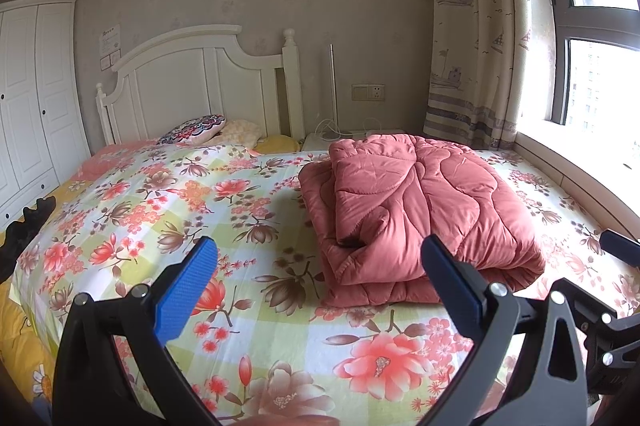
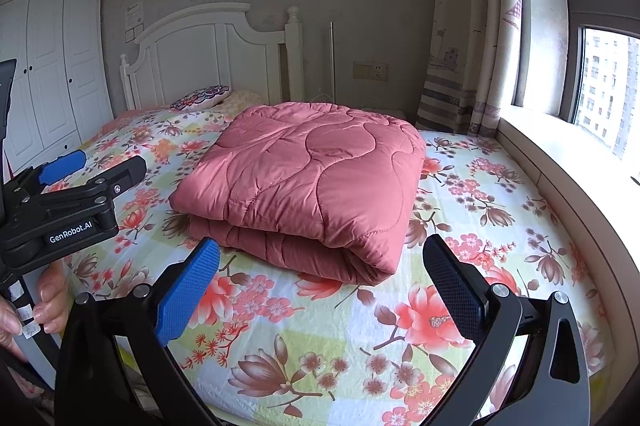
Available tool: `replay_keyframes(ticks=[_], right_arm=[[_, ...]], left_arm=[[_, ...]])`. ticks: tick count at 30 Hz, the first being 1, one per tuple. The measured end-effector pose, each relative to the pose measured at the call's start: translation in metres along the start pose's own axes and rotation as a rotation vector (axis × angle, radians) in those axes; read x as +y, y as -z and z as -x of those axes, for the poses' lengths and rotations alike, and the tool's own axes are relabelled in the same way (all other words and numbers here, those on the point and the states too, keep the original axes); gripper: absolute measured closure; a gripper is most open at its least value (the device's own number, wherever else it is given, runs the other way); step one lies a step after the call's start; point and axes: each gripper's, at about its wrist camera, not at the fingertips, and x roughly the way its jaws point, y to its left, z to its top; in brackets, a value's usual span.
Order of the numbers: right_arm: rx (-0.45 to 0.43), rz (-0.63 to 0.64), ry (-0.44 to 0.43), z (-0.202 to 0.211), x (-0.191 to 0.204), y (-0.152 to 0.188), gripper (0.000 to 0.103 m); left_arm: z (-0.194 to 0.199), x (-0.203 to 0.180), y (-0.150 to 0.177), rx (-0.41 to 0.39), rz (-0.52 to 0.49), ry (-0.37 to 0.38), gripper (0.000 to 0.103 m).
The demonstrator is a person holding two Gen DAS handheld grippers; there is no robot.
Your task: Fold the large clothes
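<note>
A pink quilted blanket [image 1: 416,214] lies folded into a thick bundle on the floral bedsheet [image 1: 200,202], toward the window side. The right wrist view has the same blanket [image 2: 308,182] in the middle of the sheet [image 2: 480,194]. My left gripper [image 1: 320,262] hangs open above the near part of the bed, short of the blanket, nothing between its blue pads. My right gripper [image 2: 320,262] is open too, just short of the blanket's near fold. At the left edge of the right wrist view, a hand [image 2: 48,302] holds the left gripper [image 2: 96,166], open.
A white headboard [image 1: 192,82] and patterned pillow [image 1: 192,134] stand at the bed's far end. A white wardrobe [image 1: 28,98] is on the left, a curtain [image 1: 476,26] and window ledge [image 2: 560,154] on the right. A dark garment [image 1: 24,234] lies at the left bed edge.
</note>
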Motion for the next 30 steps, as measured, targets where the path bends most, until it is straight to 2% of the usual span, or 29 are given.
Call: replay_keyframes(ticks=[20,22,25,27,30], right_arm=[[0.005,-0.006,0.001,-0.002,0.0,0.001,0.005],[0.005,-0.007,0.001,-0.002,-0.001,0.0,0.005],[0.018,-0.008,-0.001,-0.007,0.0,0.003,0.005],[0.025,0.0,0.001,-0.012,0.001,0.004,0.005],[0.017,-0.003,0.011,-0.021,-0.012,-0.002,0.005]], left_arm=[[0.0,0.003,0.004,-0.001,0.003,0.002,0.002],[0.004,0.003,0.007,-0.017,0.004,0.024,0.002],[0.007,-0.003,0.01,-0.05,-0.047,0.049,0.002],[-0.001,-0.001,0.007,-0.049,-0.059,0.072,0.002],[-0.037,0.02,-0.008,0.021,-0.07,0.107,0.002]])
